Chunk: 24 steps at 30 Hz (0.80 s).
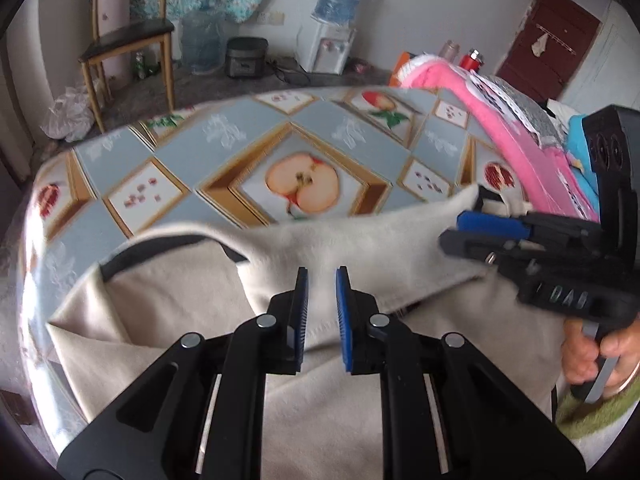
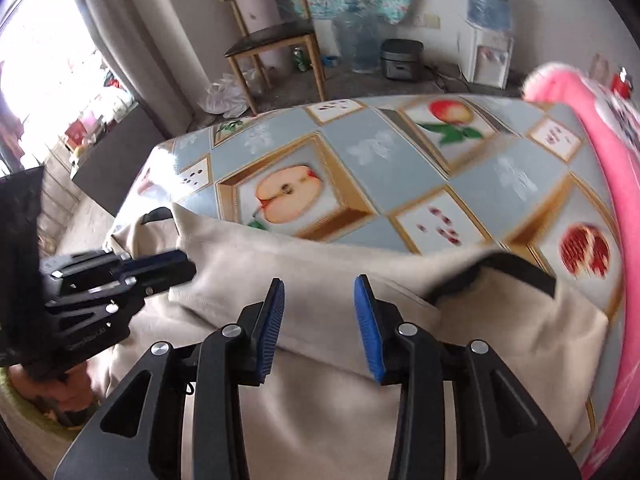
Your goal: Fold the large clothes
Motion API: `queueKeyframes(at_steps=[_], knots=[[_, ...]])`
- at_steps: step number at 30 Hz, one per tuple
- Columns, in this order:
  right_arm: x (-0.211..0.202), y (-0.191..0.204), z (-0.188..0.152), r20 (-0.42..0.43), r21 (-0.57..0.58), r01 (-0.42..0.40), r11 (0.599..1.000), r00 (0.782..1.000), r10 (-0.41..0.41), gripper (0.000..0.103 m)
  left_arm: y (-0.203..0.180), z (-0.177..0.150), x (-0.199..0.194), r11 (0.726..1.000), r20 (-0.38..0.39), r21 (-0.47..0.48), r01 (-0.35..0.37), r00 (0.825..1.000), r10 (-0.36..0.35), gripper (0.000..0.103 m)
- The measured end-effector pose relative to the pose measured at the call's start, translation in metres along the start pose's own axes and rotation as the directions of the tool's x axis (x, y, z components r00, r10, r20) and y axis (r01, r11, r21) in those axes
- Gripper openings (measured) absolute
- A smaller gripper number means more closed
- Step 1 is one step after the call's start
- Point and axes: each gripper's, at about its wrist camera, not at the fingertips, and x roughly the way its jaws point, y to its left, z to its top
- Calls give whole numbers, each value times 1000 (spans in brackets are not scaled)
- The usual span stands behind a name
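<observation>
Left gripper (image 1: 322, 300) nearest, over beige garment (image 1: 360, 248): narrow gap between blue pads, fabric showing through it. Cannot tell whether any fabric is pinched. Right gripper (image 2: 320, 308) to its right, jaws clearly wider, nothing clamped, cloth lying below the pads. Right hand (image 1: 592, 356) wrapped around the handle at the near right edge.

Garment spread across the near half of the table (image 1: 180, 152), with a folded band running left to right just beyond both grippers. Far edge of that band lying on the fruit-print cover, its right corner just beside the right gripper's fingertips. Dark collar trim (image 1: 160, 246) curving along the garment's left edge. Near part hanging over the near table edge.

Beyond the garment: bare patterned cover up to the far table edge, open room there and to the left. Right side closed off by a pink textile pile (image 1: 500, 136), well apart from the left gripper and near the right one.

Past the far edge, on the floor: wooden chair (image 1: 128, 40) far left, water jug (image 1: 202, 40), rice cooker (image 1: 246, 58), water dispenser (image 1: 328, 48). Dark red door (image 1: 548, 36) far right.
</observation>
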Motion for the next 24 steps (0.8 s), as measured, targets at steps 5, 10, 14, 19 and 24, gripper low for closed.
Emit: queueKeyframes(at_steps=[5,10,14,19,24], knots=[[24,10,-9,-25,-22,37,999,999,-38,44,8,2,32,997,-102,-46,-68,993,63,14],[0,4,-16,-33,30,41,999,999,-40,45,5,-2,23,995,-97,-22,-97,991,94,14],[-36,-3,-39,-25,57,47,997,999,-46,56,4,-8,-3,992,-95,-24,-125,988,123,15],[-86,-3,-74,12,77,19,997,1000,-20,75,-6,-35,-67,992,-66,-7,-129,990,128,33],[-141,6,-139,59,70,5,998,998,-9,84,-18,-98,-142,996,-19,2,-94,995,94,58]])
